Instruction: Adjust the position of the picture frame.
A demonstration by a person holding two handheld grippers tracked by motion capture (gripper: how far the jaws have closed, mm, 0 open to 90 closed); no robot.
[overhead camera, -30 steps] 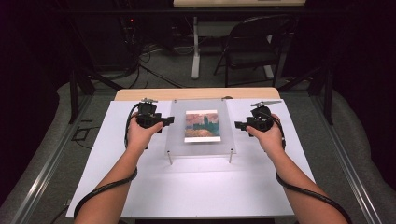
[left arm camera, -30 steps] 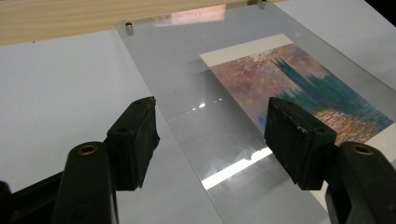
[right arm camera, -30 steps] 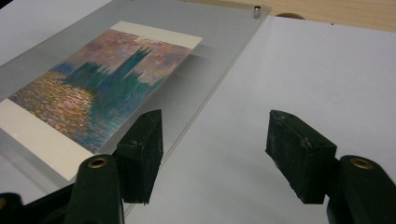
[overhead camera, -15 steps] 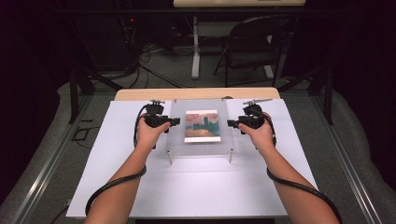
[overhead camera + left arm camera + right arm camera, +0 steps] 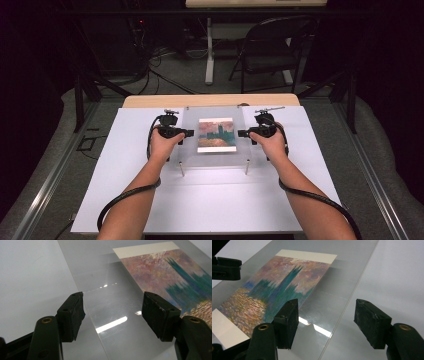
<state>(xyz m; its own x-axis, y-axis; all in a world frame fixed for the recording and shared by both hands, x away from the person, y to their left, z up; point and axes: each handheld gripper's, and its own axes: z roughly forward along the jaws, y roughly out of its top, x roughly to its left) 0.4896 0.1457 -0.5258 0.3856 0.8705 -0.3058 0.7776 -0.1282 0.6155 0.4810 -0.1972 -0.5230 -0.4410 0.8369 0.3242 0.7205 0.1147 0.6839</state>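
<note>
Tools, L (image 5: 189, 133) & R (image 5: 242, 133), jaws apart, straddle clear panel's (image 5: 215, 159) side edges.

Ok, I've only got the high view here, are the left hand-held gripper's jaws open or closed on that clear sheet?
Observer: Open. The left hand-held gripper has one jaw either side of the clear sheet's edge, not pressing it.
Operator: And the right one?
Observer: The right hand-held gripper is open too, with the sheet's opposite edge running between its jaws.
Operator: What's the print?
Observer: The print shows a teal tower over orange water, with cream strips at both ends.
</note>
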